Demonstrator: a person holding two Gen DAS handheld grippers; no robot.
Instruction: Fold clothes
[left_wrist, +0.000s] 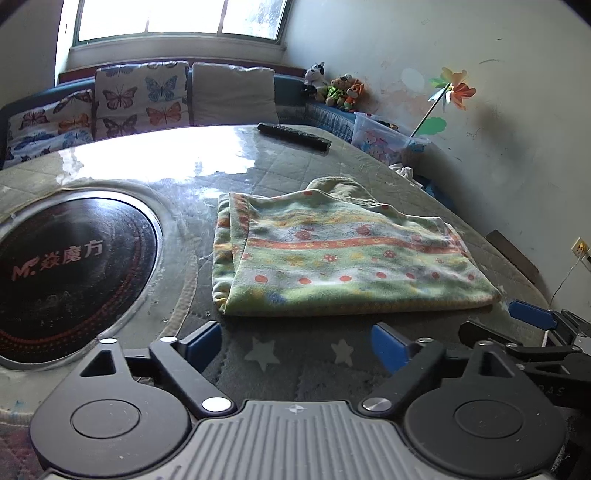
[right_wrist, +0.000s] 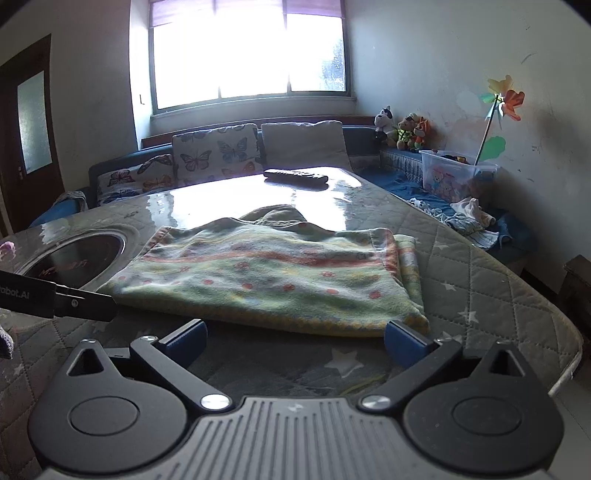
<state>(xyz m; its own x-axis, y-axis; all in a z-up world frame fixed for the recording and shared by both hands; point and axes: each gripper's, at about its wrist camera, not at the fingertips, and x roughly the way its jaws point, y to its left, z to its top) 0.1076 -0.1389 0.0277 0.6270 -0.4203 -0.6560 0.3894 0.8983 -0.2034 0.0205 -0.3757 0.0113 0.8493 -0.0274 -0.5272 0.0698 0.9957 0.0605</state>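
While toys maybe fill bin (right_wrist: 456, 173), both grippers (left_wrist: 295, 343) (right_wrist: 295, 341) gape.

A glossy quilt-patterned table (right_wrist: 480, 280) carries a folded striped garment (right_wrist: 273, 280), a remote (right_wrist: 295, 176) and an inset cooktop (left_wrist: 70, 273).

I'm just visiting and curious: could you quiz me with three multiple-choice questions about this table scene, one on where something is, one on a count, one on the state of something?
1. Where does the remote control lie?
A. on the table's far side, beyond the folded cloth
B. on top of the cloth
C. inside the round cooktop

2. How many stuffed toys sit in the corner by the wall?
A. one
B. three
C. six

3. What state is the left gripper in?
A. shut on the cloth
B. open, holding nothing
C. shut on the remote

Answers: 1 A, it rests past the folded cloth near the sofa. 2 B, a cow and two orange-toned toys. 3 B, its blue fingers stand wide apart, short of the cloth.
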